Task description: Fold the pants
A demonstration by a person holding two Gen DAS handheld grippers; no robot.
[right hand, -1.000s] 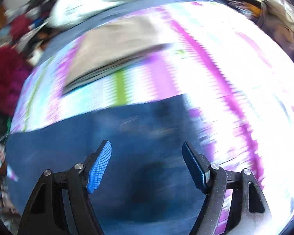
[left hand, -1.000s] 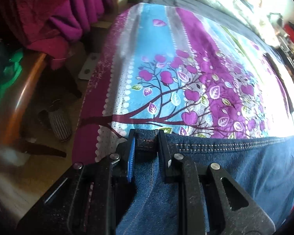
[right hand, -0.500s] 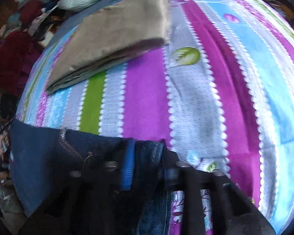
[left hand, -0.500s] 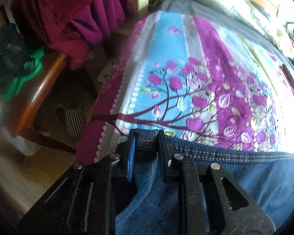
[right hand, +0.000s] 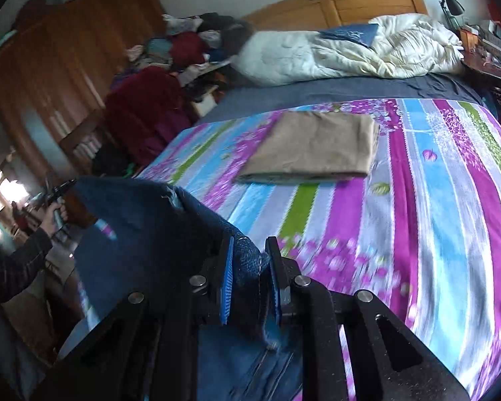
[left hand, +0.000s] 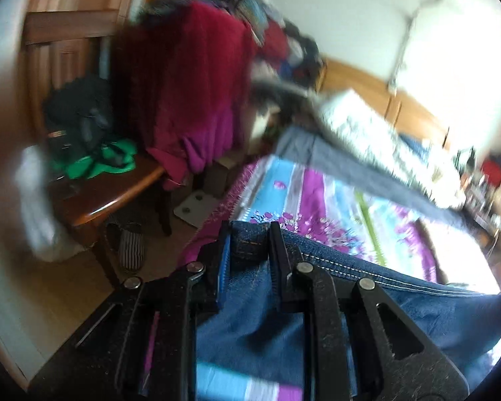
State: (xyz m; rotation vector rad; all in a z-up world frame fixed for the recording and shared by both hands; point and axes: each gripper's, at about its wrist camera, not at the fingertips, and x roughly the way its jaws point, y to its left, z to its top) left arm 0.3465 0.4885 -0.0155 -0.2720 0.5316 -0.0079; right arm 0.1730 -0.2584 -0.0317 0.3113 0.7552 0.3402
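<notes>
Over the bed with the striped purple, blue and green flower sheet [right hand: 417, 217], both grippers hold up the blue denim pants [left hand: 417, 314]. The left gripper [left hand: 248, 250] has its jaws pressed on the stitched edge of the pants. The right gripper [right hand: 248, 267] has its jaws pinching a bunched bit of the same blue cloth. The pants hang between the two, lifted off the sheet near the front edge of the bed.

Farther back on the sheet lies a flat folded tan cloth [right hand: 314, 147], well apart from the pants. Behind it sits a puffy white blanket [right hand: 350, 50] by the wooden headboard [right hand: 360, 0]. To the left of the bed stand a brown wooden table [left hand: 110, 197] with green and black things on it, a dark red fuzzy blanket [left hand: 183, 100] hanging down, and striped slippers [left hand: 130, 244] on the floor. The left view is blurry.
</notes>
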